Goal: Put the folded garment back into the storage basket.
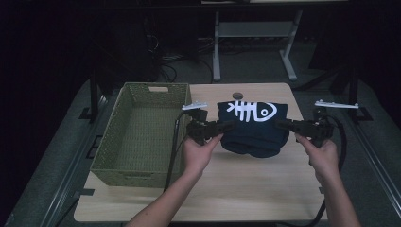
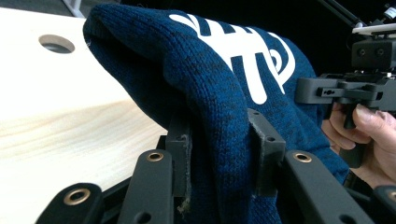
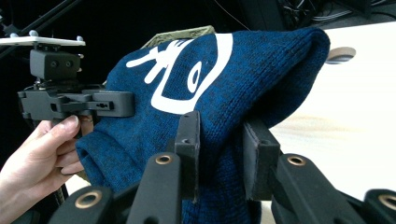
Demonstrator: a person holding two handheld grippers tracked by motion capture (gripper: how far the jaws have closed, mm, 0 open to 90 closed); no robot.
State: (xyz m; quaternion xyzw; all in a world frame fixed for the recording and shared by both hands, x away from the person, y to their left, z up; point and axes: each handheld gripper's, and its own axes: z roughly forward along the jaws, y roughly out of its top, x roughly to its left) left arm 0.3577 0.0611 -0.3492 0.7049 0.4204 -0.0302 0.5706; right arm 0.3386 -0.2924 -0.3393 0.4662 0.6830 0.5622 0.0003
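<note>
Both grippers, left (image 1: pixel 226 126) and right (image 1: pixel 283 124), clamp the sweater (image 1: pixel 255 130) beside the basket (image 1: pixel 142 137); uneven pull could slip it free.

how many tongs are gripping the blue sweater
2: the left tongs clamp the folded blue sweater at its left edge, the right tongs at its right edge.

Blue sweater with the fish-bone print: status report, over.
Left gripper and right gripper both shut on the blue sweater, one per side. Sweater folded, held over the table. Wicker basket left of it, nothing between.
</note>
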